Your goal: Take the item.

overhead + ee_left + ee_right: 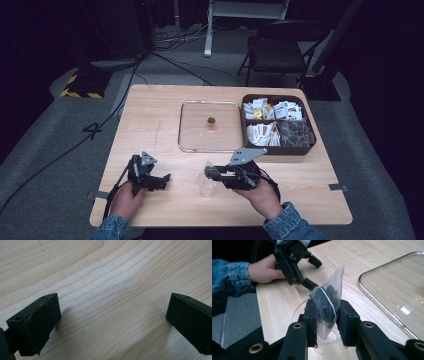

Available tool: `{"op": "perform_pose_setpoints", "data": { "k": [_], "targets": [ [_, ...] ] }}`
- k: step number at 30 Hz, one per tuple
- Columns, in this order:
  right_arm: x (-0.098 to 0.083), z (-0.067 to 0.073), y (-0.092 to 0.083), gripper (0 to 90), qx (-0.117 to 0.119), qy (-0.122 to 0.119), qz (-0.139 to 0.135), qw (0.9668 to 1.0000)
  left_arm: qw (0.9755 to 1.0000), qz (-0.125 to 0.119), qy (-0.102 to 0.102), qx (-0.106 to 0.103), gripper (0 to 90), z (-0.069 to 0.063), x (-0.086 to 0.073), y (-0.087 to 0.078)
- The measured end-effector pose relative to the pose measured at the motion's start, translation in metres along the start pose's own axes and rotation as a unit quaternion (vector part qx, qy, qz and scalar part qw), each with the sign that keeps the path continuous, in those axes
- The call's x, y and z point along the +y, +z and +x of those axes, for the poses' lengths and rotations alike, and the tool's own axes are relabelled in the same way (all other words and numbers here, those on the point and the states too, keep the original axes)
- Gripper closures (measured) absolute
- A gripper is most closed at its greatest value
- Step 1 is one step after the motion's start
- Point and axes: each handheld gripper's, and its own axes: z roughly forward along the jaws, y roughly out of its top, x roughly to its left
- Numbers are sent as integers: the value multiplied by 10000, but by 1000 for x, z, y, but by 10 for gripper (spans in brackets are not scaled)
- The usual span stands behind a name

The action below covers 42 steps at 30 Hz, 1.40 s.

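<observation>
While clamped in the right tool [326,322], clear sachet [327,307] above plastic cup [325,340]

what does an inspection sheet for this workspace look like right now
surface: wooden table, bare wood under the left gripper.
job's things: clear sachet of dark bits, pinched above a clear cup.
clutter: glass lid with a knob; compartment box of packets.
grippers: left gripper with jaws apart, holding nothing; right gripper shut on the sachet.
cables: black cables trailing across the floor at left.
surroundings: folding chair, dark room.
</observation>
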Motion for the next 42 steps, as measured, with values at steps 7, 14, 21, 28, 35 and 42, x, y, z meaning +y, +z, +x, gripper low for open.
{"op": "perform_pose_setpoints", "data": {
  "k": [7,14,21,28,35,42],
  "targets": [
    [-5,-1,10,706,39,2,193,9998,10000,1,0,-1,0,0,0,0],
    [-9,2,16,675,115,-6,307,9995,10000,1,1,-1,1,0,0,0],
    [-7,3,15,505,210,30,185,9996,10000,1,0,-4,0,0,0,0],
    [-2,1,6,456,223,75,27,9997,10000,0,17,-7,0,0,0,0],
    [6,-5,-20,413,57,94,-200,9997,10000,-5,16,-5,0,0,0,0],
    [6,-13,-40,403,-177,105,-239,9995,10000,-5,16,-3,0,0,0,0]
  ]
}}
